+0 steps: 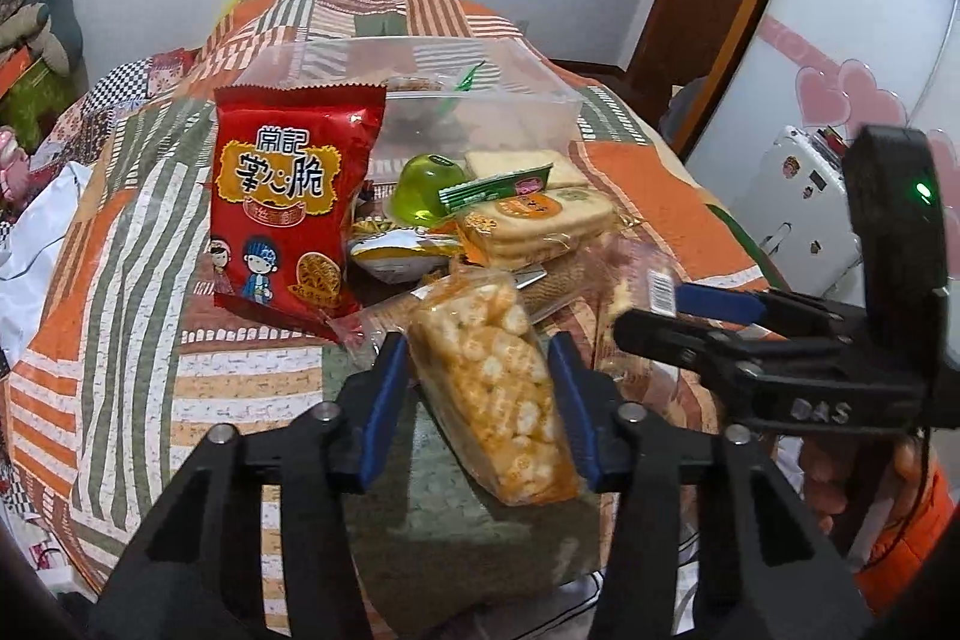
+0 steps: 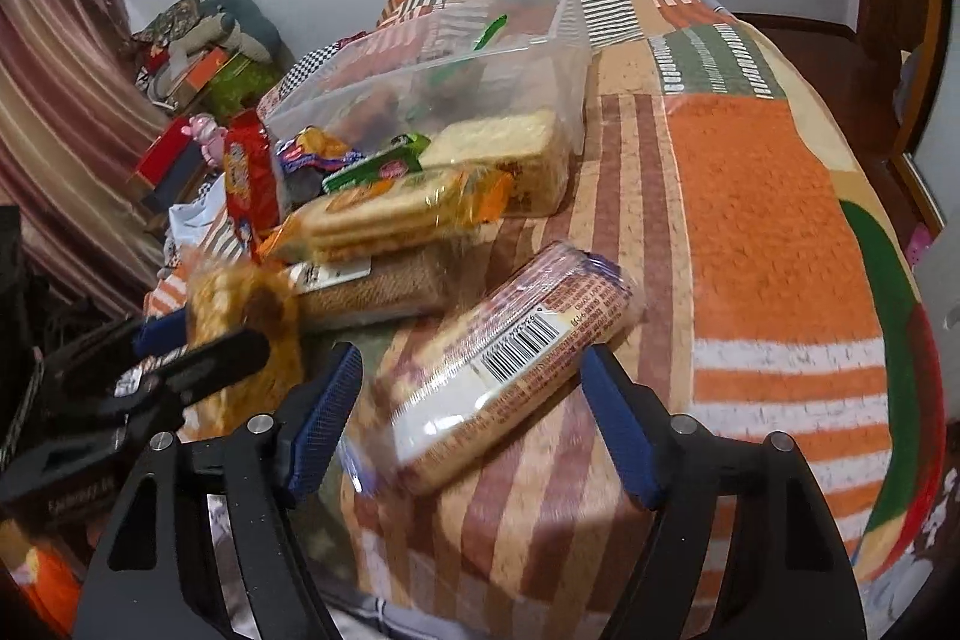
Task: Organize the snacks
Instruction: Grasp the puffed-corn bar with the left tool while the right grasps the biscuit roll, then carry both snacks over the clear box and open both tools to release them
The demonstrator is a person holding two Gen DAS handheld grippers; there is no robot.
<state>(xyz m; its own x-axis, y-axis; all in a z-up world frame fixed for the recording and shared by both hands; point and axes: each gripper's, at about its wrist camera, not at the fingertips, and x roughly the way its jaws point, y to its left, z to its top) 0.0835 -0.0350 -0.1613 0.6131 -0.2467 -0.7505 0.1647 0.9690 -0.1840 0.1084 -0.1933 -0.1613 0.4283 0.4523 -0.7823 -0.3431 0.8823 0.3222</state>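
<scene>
Puffed-rice snack bar (image 1: 498, 388), clear wrapper, orange-tinted: pinched between the blue pads of the left tool (image 1: 477, 388), at the near edge of the snack pile on the bed (image 1: 138, 196).
Wrapped biscuit pack (image 2: 510, 364) with barcode label: lying flat on the patchwork quilt (image 2: 762, 196), between the spread fingers of the right tool (image 2: 474, 418); contact with the pads cannot be told.
Red noodle-snack bag (image 1: 288, 202): upright, left of the pile.
Green jelly cup (image 1: 429, 190), stacked cracker packs (image 1: 540, 220), green sachet (image 1: 498, 187): clustered at centre, beyond the held bar.
Clear plastic bin (image 1: 420, 100): on the bed at the far side of the pile, a few items inside.
</scene>
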